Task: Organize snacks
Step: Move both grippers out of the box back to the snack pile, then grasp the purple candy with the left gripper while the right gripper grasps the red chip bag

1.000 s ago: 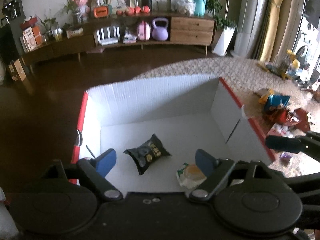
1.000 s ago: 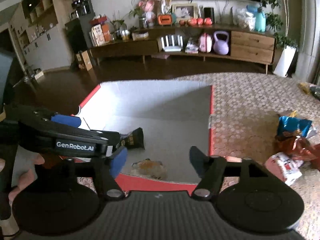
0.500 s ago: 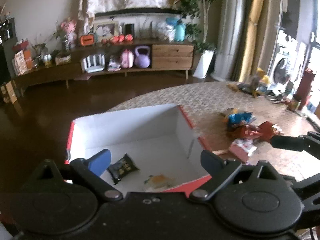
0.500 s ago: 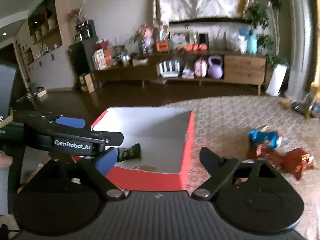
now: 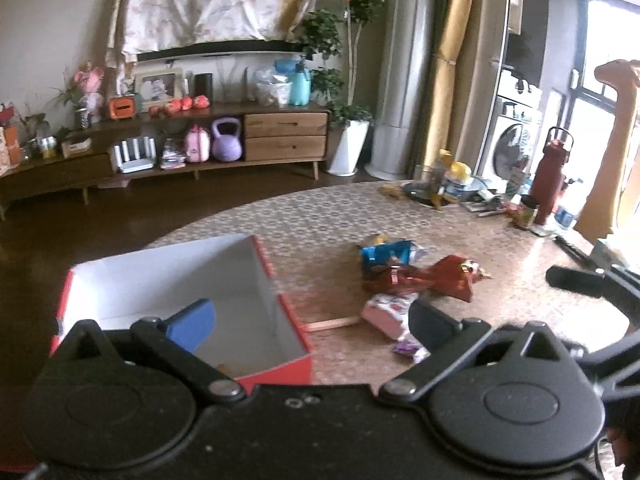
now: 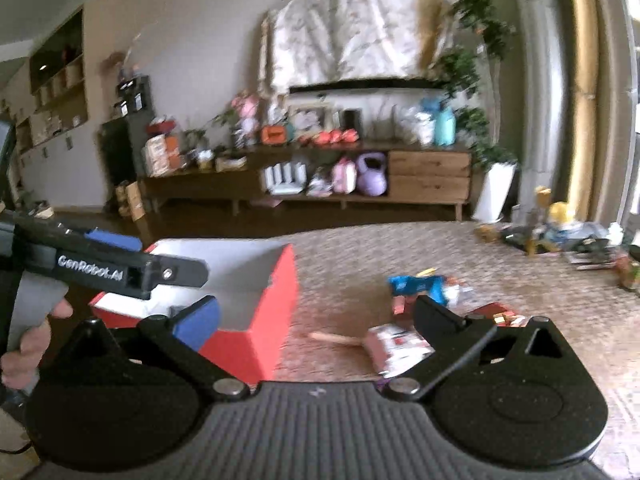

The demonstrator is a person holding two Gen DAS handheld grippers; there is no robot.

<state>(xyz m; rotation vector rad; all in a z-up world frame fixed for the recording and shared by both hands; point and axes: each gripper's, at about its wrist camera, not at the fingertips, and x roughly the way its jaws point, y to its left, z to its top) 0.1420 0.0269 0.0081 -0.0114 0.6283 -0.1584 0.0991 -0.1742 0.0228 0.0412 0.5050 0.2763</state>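
Both claws empty, jaws just spreading wide: left gripper, right gripper. Red box sits lower left; snack packets lie right of centre on the rug.

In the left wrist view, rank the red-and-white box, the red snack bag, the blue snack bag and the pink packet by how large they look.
1. red-and-white box, by far the largest
2. red snack bag
3. blue snack bag and pink packet: similar, and the claw hides part of the packet, so unranked.
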